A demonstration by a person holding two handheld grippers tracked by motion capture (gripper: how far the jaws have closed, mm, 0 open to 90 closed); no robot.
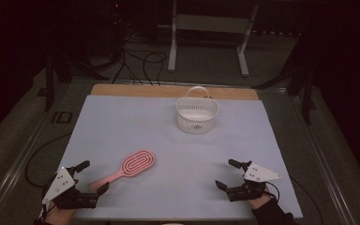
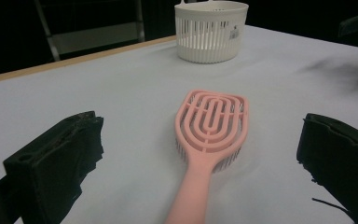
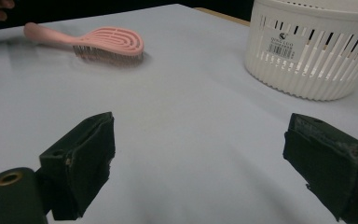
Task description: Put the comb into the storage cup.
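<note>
A pink vented hairbrush lies bristles down on the pale blue-white table cover, its handle pointing toward the near left corner. My left gripper stands open at that corner, and the handle end lies between its two jaws without either touching it. In the left gripper view the hairbrush runs up the middle between the wide-apart jaws. A white slotted basket with a hoop handle stands at the back centre. My right gripper is open near the front right, holding nothing. The right gripper view shows the hairbrush far off and the basket close.
The table cover ends at a wooden strip along the far edge. Cables and a white metal frame lie on the dark floor beyond. A black cable loops off the table's left side.
</note>
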